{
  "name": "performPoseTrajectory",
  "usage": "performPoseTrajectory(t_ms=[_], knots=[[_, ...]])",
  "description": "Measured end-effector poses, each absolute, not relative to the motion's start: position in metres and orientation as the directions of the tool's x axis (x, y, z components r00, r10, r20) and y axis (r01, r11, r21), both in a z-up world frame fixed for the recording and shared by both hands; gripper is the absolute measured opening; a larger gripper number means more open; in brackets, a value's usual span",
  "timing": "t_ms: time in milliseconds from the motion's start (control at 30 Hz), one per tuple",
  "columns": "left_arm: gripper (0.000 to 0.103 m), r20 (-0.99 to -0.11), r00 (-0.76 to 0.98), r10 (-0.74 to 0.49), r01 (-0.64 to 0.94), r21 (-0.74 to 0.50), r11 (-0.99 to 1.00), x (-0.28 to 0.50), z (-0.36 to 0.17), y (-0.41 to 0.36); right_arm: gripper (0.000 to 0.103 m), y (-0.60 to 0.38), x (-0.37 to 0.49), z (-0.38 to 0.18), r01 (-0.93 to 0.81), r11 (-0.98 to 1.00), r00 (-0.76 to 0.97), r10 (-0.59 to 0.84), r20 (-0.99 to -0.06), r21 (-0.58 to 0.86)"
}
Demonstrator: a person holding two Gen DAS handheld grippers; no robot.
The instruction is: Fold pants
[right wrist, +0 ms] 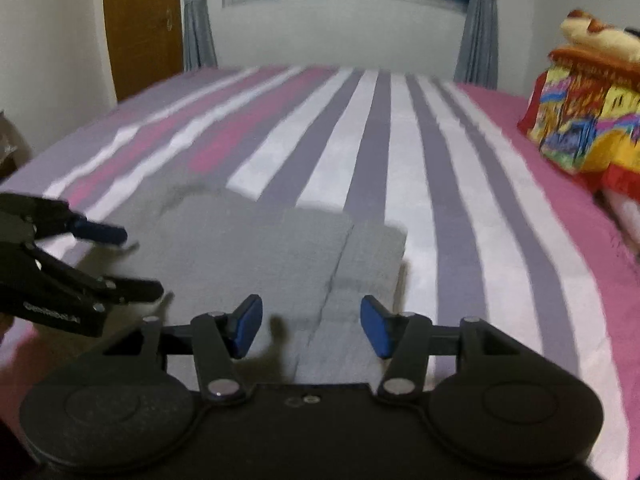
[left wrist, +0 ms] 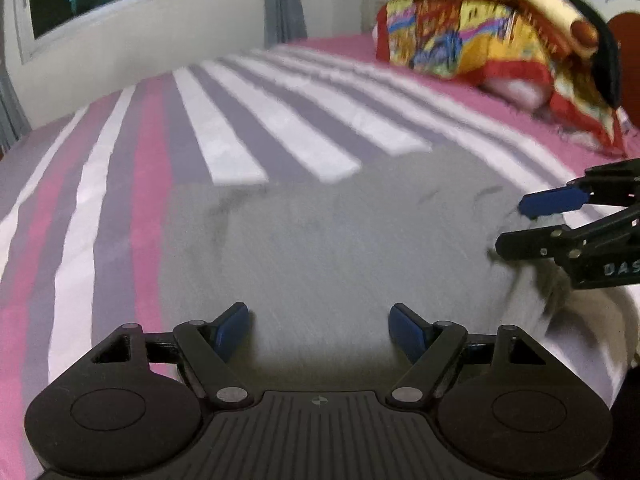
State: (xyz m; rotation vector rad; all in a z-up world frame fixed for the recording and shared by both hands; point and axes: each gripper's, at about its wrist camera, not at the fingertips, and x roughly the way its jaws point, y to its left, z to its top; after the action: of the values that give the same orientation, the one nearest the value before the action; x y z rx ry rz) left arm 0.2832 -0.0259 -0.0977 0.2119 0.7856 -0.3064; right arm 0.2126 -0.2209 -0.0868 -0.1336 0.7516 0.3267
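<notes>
Grey pants lie flat on the striped bed, partly folded; in the right wrist view one layer overlaps another with a seam running down the middle. My left gripper is open and empty, hovering over the near edge of the pants; it also shows at the left of the right wrist view. My right gripper is open and empty above the near edge of the pants; it shows at the right of the left wrist view, jaws apart over the fabric's right edge.
The bed sheet has pink, white and purple stripes. A colourful folded blanket with a plush toy on top sits at the bed's right side. A window and curtains stand behind; a wooden door is at the far left.
</notes>
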Motion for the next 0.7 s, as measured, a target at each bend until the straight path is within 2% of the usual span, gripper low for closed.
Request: performPoseTrajectory(t_ms=[133, 300, 467, 567, 633, 700], knots=[[0.077, -0.712, 0.678, -0.185, 0.331, 0.07, 0.941, 0.272, -0.098, -0.024, 0.053, -0.222, 0.208, -0.088, -0.343, 0.939, 0.685, 0.238, -0.688, -0.017], [0.077, -0.703, 0.686, -0.186, 0.32, 0.062, 0.945, 0.264, -0.096, -0.022, 0.054, -0.223, 0.193, -0.071, -0.354, 0.935, 0.72, 0.268, -0.64, -0.006], [0.077, -0.701, 0.689, -0.183, 0.311, 0.057, 0.949, 0.256, -0.098, -0.023, 0.054, -0.216, 0.197, -0.095, -0.353, 0.933, 0.679, 0.2, -0.706, -0.075], [0.077, -0.655, 0.724, -0.215, 0.307, 0.028, 0.951, 0.236, -0.089, -0.015, 0.054, -0.219, 0.185, -0.078, -0.348, 0.937, 0.716, 0.237, -0.657, -0.042], [0.077, -0.66, 0.722, -0.206, 0.293, 0.022, 0.956, 0.228, -0.094, -0.009, 0.054, -0.223, 0.179, -0.075, -0.355, 0.935, 0.729, 0.261, -0.633, -0.023], [0.077, -0.676, 0.703, -0.219, 0.302, 0.005, 0.953, 0.225, -0.106, -0.006, 0.054, -0.224, 0.187, -0.093, -0.336, 0.941, 0.688, 0.216, -0.693, -0.04]])
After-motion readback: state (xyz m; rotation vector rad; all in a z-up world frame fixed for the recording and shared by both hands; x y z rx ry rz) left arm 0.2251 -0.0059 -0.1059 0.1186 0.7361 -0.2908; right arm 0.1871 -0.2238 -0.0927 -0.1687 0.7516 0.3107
